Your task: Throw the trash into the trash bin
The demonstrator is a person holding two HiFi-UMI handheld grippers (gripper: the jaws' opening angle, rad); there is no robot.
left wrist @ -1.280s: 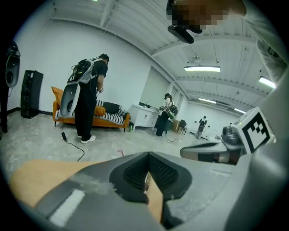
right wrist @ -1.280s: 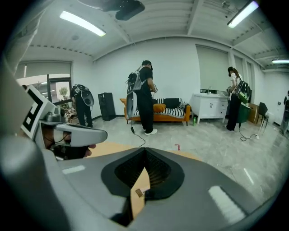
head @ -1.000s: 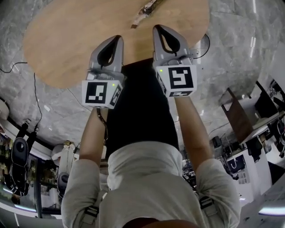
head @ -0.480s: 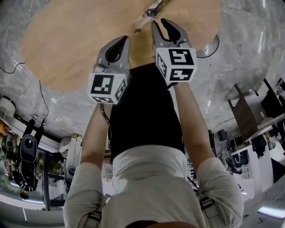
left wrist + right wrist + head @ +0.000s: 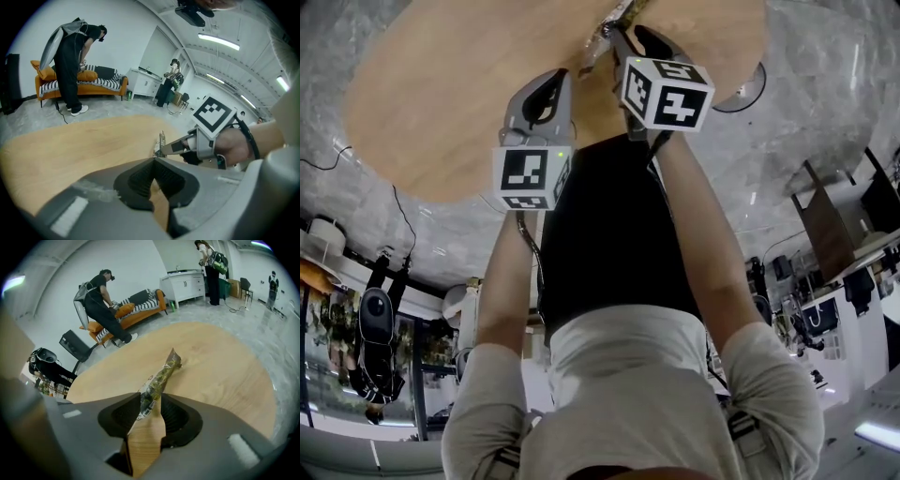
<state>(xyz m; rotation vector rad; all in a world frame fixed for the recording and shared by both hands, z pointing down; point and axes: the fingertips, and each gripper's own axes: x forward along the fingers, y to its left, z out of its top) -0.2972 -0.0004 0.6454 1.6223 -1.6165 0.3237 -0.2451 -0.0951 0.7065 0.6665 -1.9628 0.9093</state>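
No legible word, brand or number in any view. The cubes on the left gripper [image 5: 549,79] and right gripper [image 5: 615,36] carry only black-and-white square patterns — no letters. The wrapper [image 5: 159,380], at twelve o'clock in the head view, bears a pale printed patch — too small to read.

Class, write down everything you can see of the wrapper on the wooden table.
The wrapper is a long, narrow, crinkled film packet, printed green and dark, with a pale near end. It lies flat on the round wooden table. Its near end reaches between the jaws of the right tool, which have just been opening and stand apart, not clamping it.
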